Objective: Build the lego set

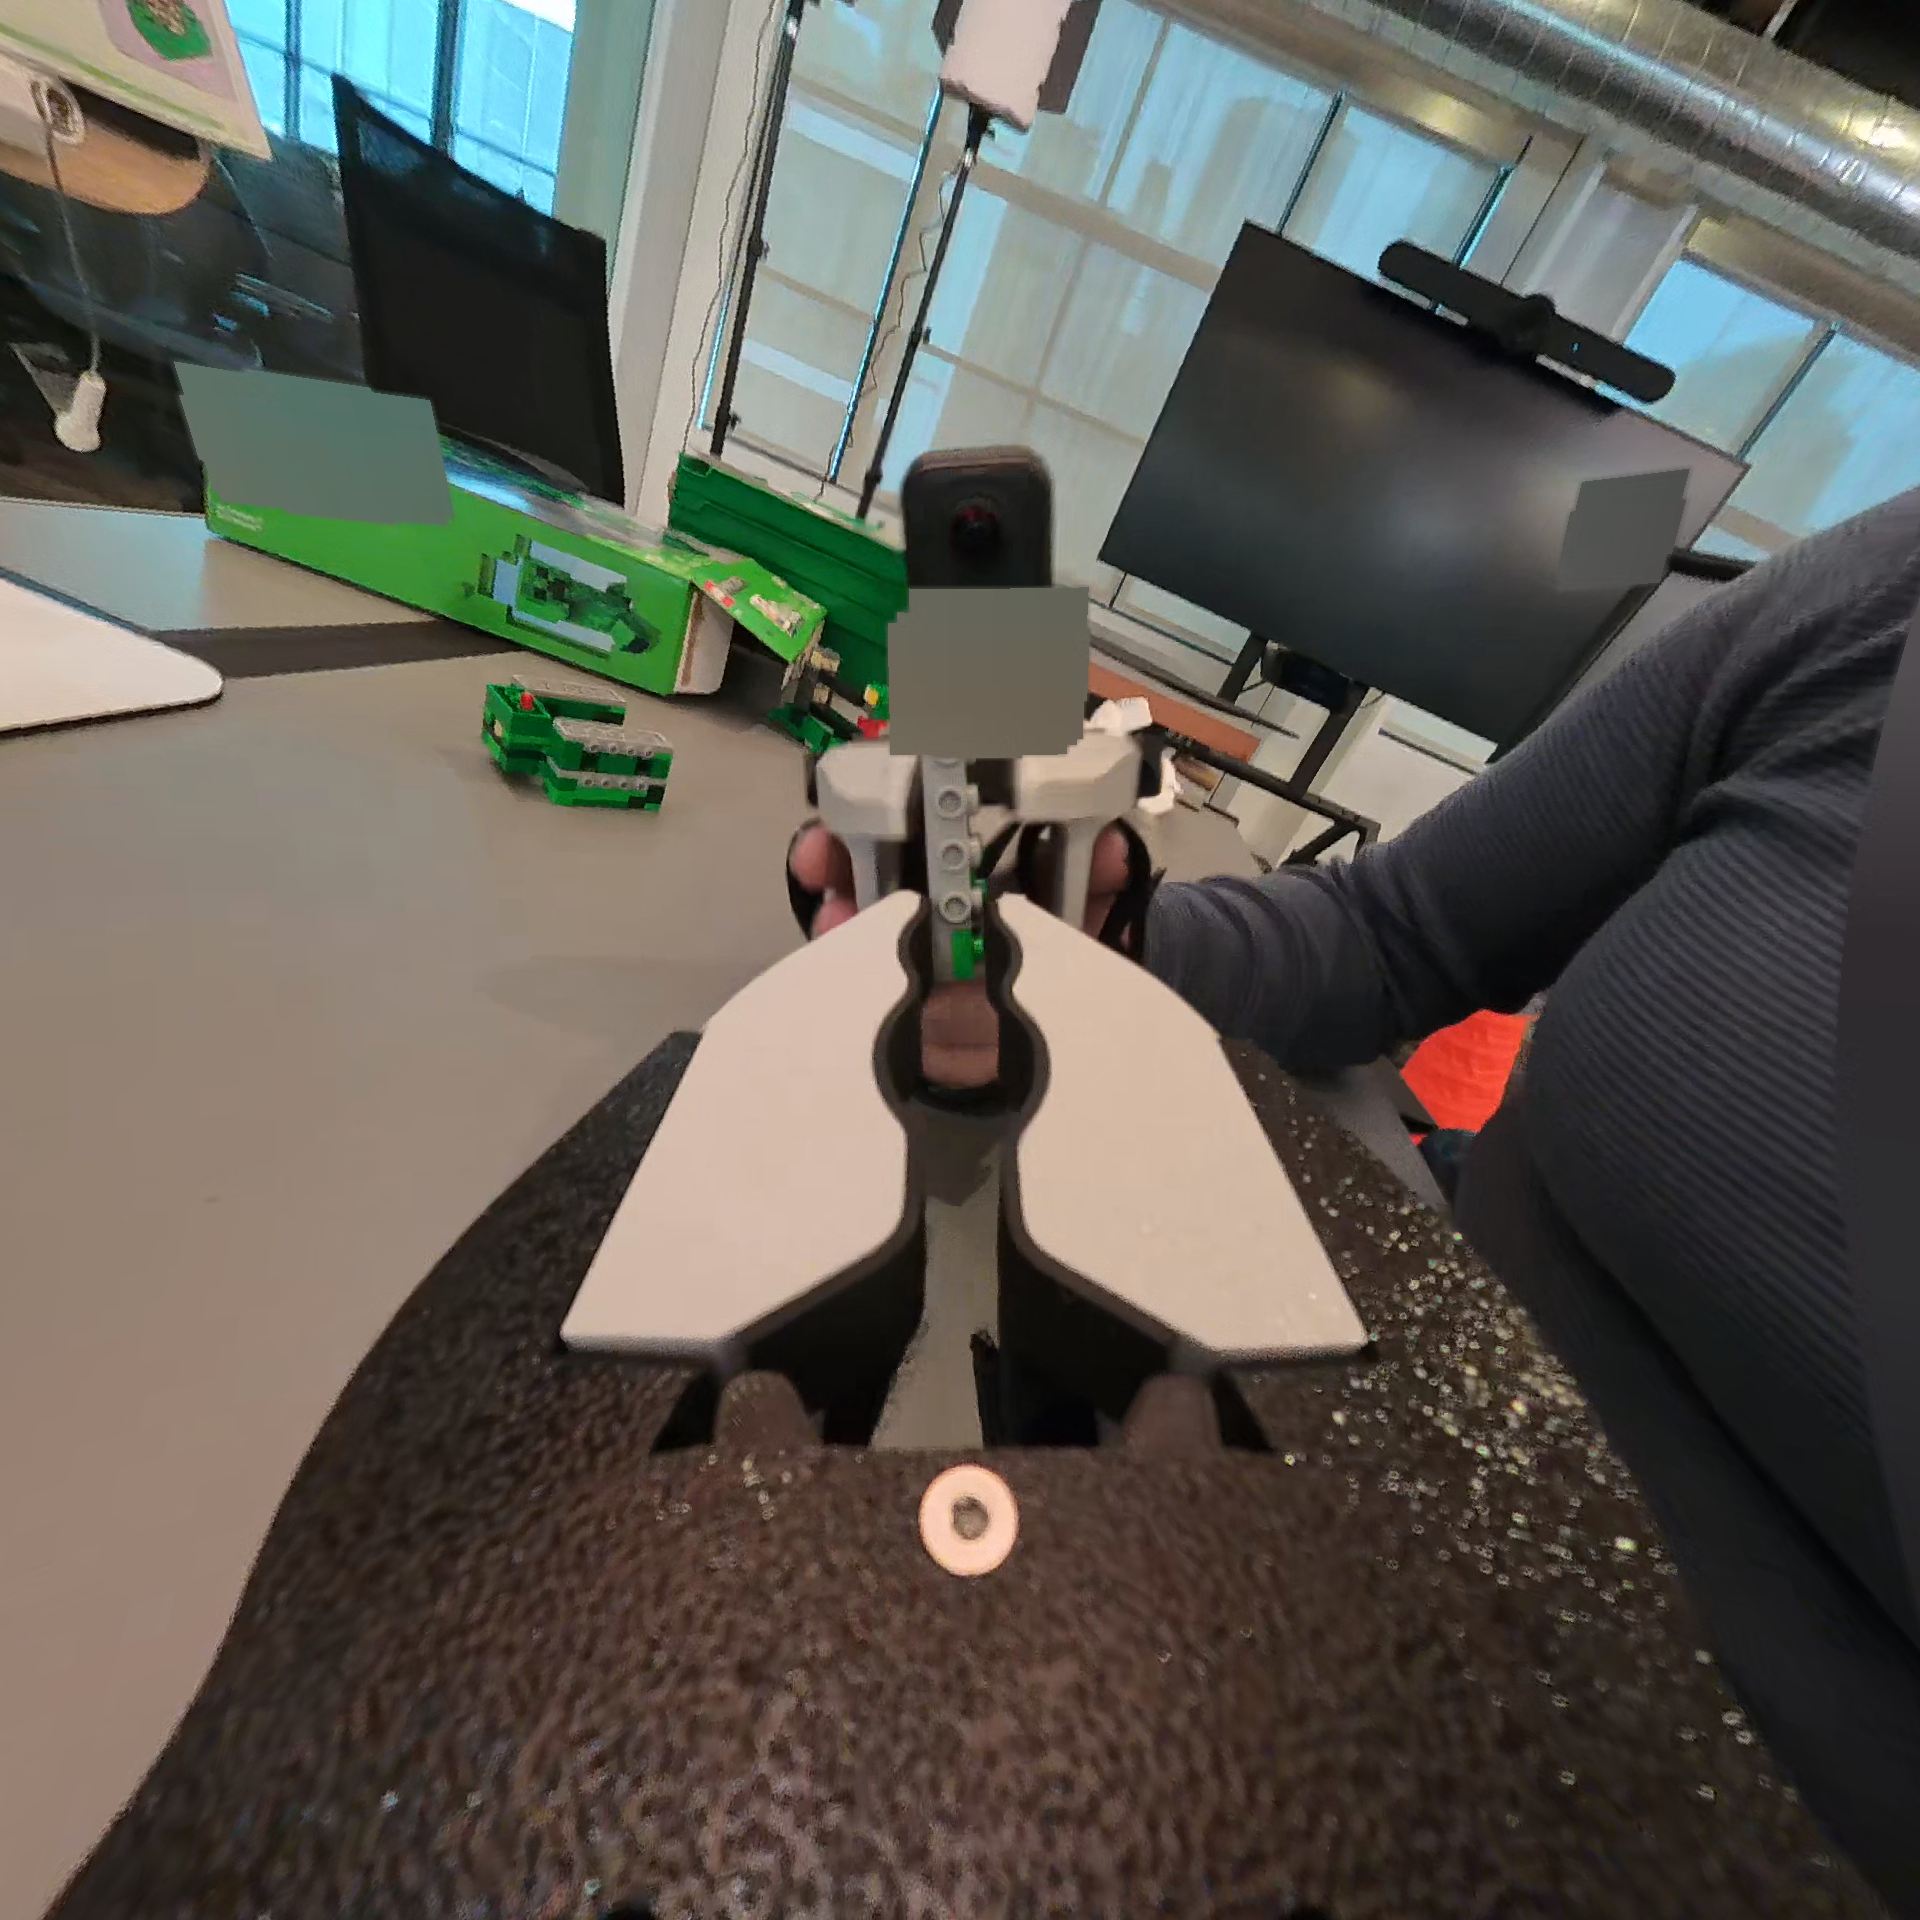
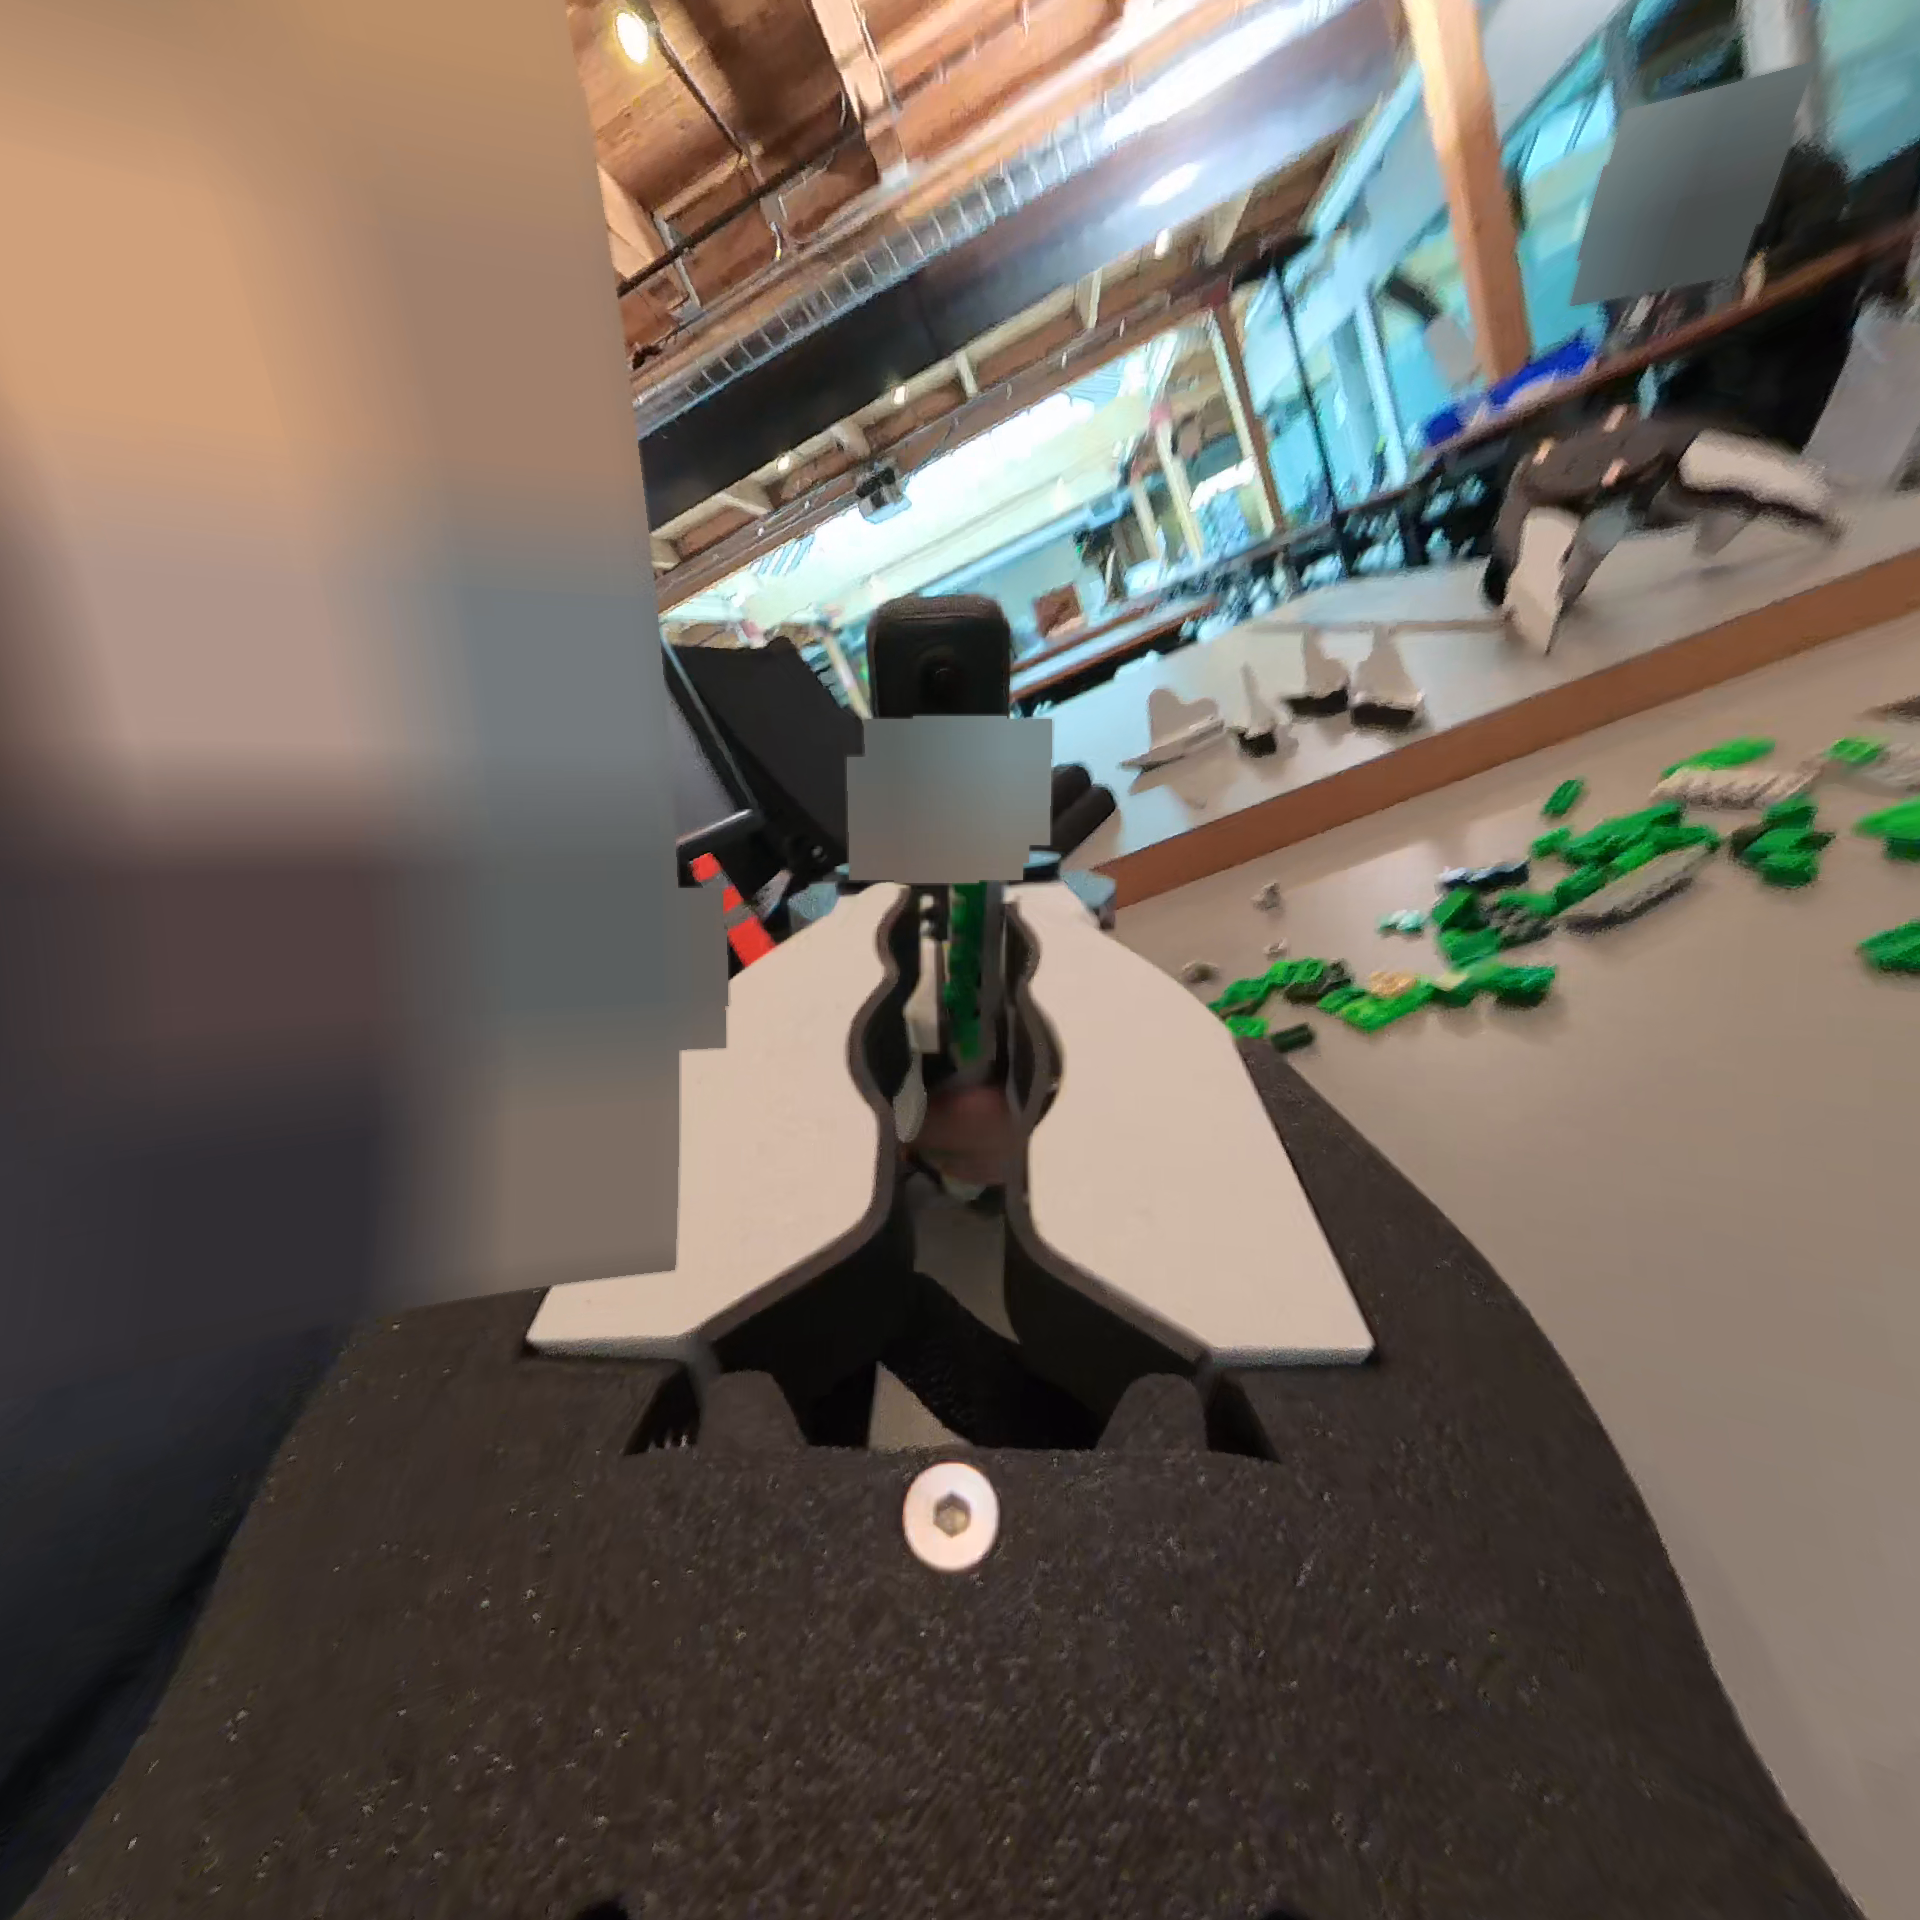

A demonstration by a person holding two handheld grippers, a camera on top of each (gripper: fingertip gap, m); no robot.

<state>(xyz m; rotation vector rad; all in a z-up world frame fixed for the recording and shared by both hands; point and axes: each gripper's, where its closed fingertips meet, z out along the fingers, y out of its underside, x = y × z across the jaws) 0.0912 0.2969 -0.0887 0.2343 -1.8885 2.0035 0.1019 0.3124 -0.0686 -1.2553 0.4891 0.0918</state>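
Note:
Both grippers are raised above the table and face each other over one small lego assembly. In the left wrist view it is a grey beam with holes (image 1: pixel 951 854) with a green piece (image 1: pixel 968 948) on its near end. My left gripper (image 1: pixel 958 920) is shut on that near end. The right gripper (image 1: pixel 971 800) shows beyond it, held by a hand, around the beam's far end. In the right wrist view my right gripper (image 2: pixel 961 920) is shut on the assembly, seen edge-on as a green studded strip (image 2: pixel 966 966) with a pale piece (image 2: pixel 920 1023) beside it.
A partly built green and grey model (image 1: pixel 577 743) and an open green lego box (image 1: pixel 582 592) lie on the grey table (image 1: pixel 260 987). Loose green bricks (image 2: pixel 1558 904) are scattered at the right. A person's dark sleeve (image 1: pixel 1455 883) is close on the right. A black screen (image 1: pixel 1403 499) stands behind.

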